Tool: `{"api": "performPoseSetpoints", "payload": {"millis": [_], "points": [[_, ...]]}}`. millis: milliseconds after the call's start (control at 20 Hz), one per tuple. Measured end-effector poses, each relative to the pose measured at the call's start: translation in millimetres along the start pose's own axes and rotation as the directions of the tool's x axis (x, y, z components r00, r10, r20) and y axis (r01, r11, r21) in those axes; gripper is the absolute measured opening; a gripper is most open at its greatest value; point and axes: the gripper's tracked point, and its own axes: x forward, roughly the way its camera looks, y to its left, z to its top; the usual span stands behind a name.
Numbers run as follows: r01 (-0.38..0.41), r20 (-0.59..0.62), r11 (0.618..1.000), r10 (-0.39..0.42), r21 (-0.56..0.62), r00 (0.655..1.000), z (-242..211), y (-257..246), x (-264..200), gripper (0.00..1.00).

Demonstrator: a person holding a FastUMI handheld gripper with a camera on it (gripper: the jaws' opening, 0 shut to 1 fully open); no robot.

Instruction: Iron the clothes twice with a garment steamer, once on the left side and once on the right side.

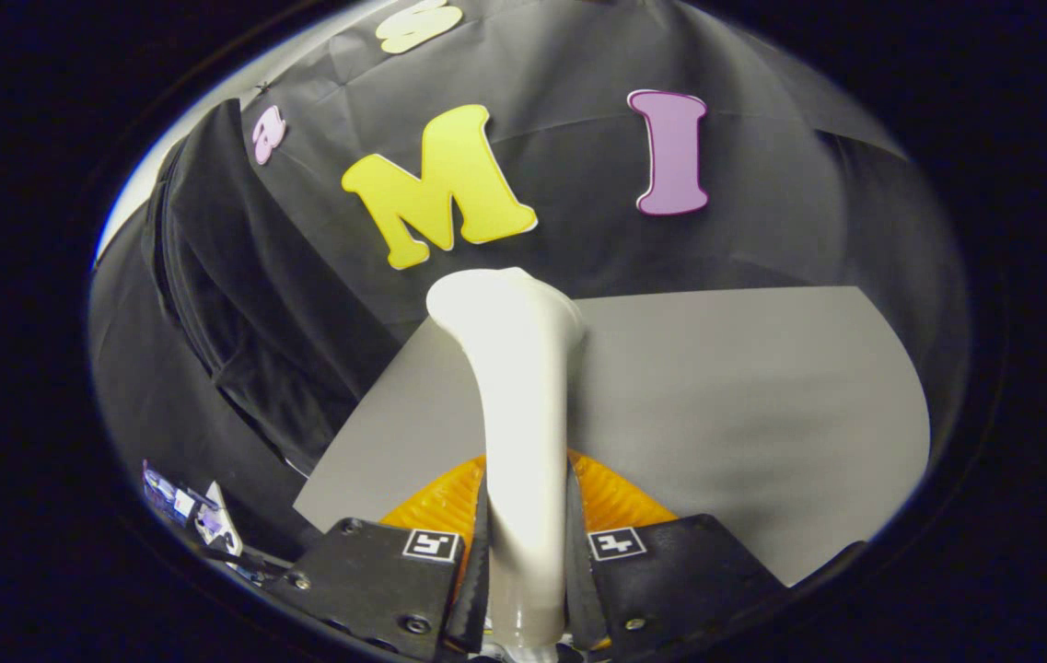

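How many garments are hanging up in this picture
1. A dark garment hangs against the booth wall, beyond the gripper and off to its left. The jaws are shut on the white steamer. More clothing could be hidden past that garment.

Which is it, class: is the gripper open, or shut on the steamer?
Shut on the steamer: both fingers of the gripper press its white handle from either side.

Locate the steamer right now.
In the gripper view, the white steamer is clamped between the tool's fingers, head pointing ahead over the grey table, with the dark garment hanging off to its left.
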Motion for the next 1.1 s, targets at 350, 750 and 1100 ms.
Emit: {"api": "performPoseSetpoints", "payload": {"millis": [350, 750, 1100], "points": [[0.02, 0.143, 0.999, -0.026, 0.044, 0.989, 3.7, 54.5, -57.5, 0.37], [0.053, 0.324, 0.998, -0.064, 0.042, 0.944, 10.3, 150.7, -123.7, 0.37], [0.158, 0.491, 0.987, -0.156, 0.037, 0.857, 27.3, 241.5, -154.7, 0.37]]}}
